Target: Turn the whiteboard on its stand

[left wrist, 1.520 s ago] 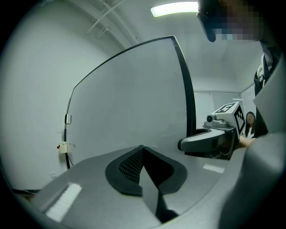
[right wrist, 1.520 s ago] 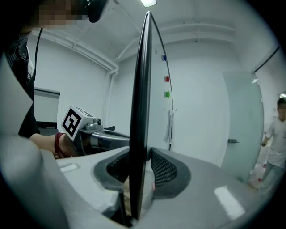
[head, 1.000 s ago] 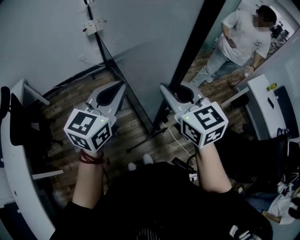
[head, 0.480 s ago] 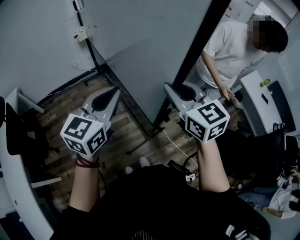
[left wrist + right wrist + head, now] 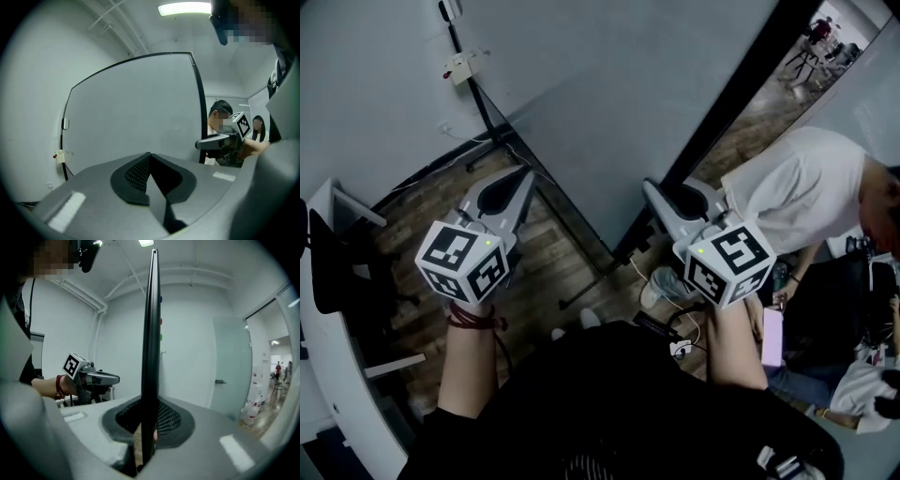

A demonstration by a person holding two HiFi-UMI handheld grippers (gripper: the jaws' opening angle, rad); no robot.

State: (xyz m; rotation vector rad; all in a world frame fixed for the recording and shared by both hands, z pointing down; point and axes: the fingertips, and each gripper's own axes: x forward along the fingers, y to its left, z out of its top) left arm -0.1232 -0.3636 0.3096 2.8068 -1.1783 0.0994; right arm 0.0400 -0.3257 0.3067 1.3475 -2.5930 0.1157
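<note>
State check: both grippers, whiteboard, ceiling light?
left gripper: shut, empty.
right gripper: jaws closing around the whiteboard's black edge, not yet clamped.
whiteboard: upright, edge-on in the right gripper view.
ceiling light: on.

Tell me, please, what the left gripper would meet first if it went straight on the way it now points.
Most likely the flat face of the whiteboard: the left gripper, jaws together, points straight at it with nothing in between. How near it is I cannot tell.
</note>
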